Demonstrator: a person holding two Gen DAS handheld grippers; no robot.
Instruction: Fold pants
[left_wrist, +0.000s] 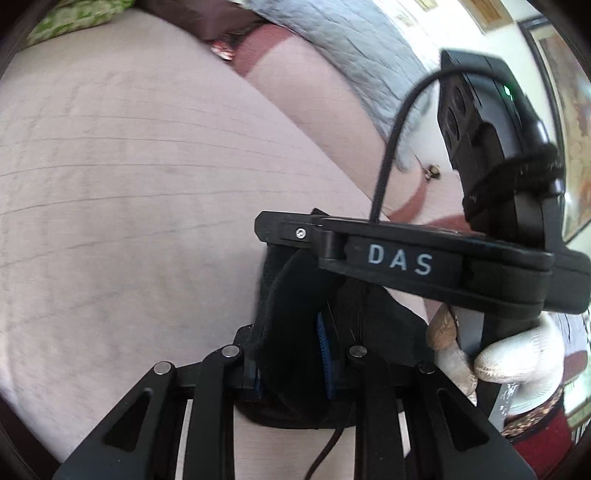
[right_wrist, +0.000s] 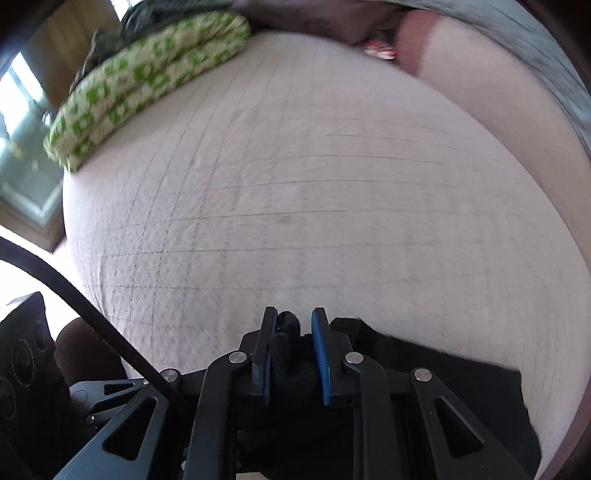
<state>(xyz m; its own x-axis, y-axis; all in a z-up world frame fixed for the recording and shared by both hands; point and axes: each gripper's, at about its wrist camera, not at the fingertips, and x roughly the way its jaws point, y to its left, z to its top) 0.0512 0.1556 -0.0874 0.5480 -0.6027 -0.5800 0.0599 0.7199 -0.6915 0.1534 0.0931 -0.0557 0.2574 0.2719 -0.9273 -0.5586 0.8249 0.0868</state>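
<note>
The left gripper (left_wrist: 291, 354) pinches a thick bunch of black pants (left_wrist: 295, 295) between its blue-lined fingers (left_wrist: 325, 354); the cloth fills the gap between the pads and bulges up and forward past the tips. More of the dark fabric hangs below the linkage, over the pale quilted bedspread (left_wrist: 129, 184).

In the left wrist view the right gripper (left_wrist: 406, 258) crosses just above and beyond this bunch, its black body lettered "DAS", with a cable (left_wrist: 391, 147) arching from it. A hand in a white glove (left_wrist: 517, 354) grips its handle at lower right.

In the right wrist view the right gripper (right_wrist: 293, 347) is closed on a fold of the same black pants (right_wrist: 291, 354): a knot of fabric sits between the two blue pads and pokes out beyond the tips. The rest of the garment spreads to the right of the fingers as a flat black sheet lying on the bedspread (right_wrist: 295, 184), its far edge running close behind the fingertips.

A green-and-white patterned cushion (right_wrist: 147, 85) lies at the far left edge of the bed, well apart from the pants. A grey quilted blanket (left_wrist: 351, 59) lies along the far side.
</note>
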